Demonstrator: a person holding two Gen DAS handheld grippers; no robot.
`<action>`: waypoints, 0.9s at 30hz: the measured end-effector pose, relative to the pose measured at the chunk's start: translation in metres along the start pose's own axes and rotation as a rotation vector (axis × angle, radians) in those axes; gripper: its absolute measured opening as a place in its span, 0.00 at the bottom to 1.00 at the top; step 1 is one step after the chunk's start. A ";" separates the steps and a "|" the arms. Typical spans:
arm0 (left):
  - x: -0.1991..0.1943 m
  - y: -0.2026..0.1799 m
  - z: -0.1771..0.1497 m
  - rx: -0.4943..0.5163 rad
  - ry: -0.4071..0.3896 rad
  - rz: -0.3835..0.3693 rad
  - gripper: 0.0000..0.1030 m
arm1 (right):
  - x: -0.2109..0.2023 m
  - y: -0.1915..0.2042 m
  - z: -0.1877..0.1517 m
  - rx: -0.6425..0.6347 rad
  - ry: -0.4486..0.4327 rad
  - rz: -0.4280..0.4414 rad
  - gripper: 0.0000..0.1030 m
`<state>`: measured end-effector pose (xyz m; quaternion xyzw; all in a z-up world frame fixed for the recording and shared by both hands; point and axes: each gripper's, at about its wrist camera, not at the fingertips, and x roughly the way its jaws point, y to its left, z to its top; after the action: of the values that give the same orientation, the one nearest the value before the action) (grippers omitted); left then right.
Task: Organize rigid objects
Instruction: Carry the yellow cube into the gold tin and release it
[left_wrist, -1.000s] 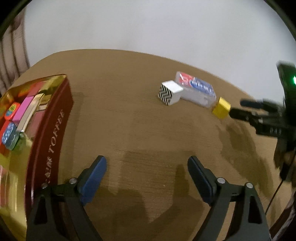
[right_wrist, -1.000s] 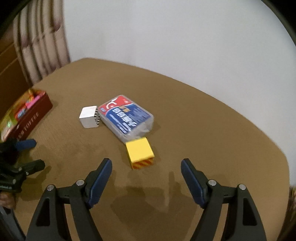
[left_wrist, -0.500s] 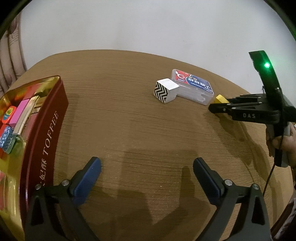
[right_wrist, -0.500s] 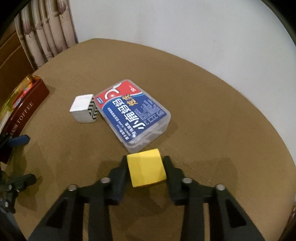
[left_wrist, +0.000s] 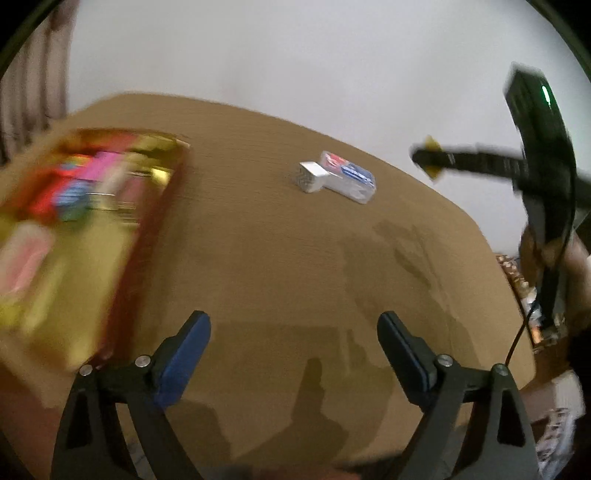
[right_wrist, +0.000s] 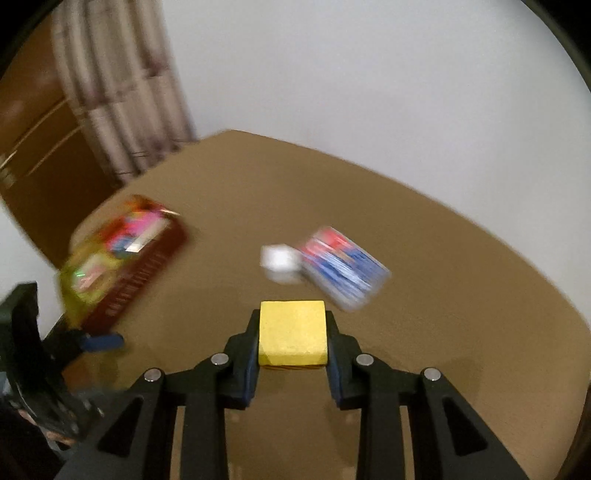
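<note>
A yellow block is clamped between the pads of my right gripper, lifted off the brown table. In the left wrist view that gripper hangs at the upper right with the yellow block at its tip. My left gripper hovers low over bare table, its jaws closing with nothing between them. A white cube with a zigzag side touches a clear box with a red and blue label. The red and gold toffee tin, blurred, holds several colourful pieces.
The tin sits near the table's left edge, with the white cube and labelled box mid-table. A curtain and a wooden panel stand behind. A person's hand holds the right gripper's handle.
My right gripper shut on the yellow block and lifted it off the table, away from the labelled box. My left gripper swung so the tin fills more of its view.
</note>
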<state>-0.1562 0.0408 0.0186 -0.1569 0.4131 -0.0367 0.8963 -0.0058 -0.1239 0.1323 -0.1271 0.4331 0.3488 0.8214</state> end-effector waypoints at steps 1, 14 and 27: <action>-0.014 0.003 -0.004 0.004 -0.014 0.004 0.88 | -0.003 0.023 0.011 -0.034 -0.011 0.044 0.29; -0.108 0.088 -0.048 -0.075 0.008 0.232 0.90 | 0.100 0.234 0.056 -0.311 0.137 0.282 0.29; -0.110 0.104 -0.057 -0.057 0.045 0.216 0.90 | 0.193 0.253 0.051 -0.309 0.294 0.232 0.29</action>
<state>-0.2777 0.1464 0.0314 -0.1360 0.4486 0.0683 0.8807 -0.0733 0.1751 0.0320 -0.2500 0.5011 0.4807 0.6748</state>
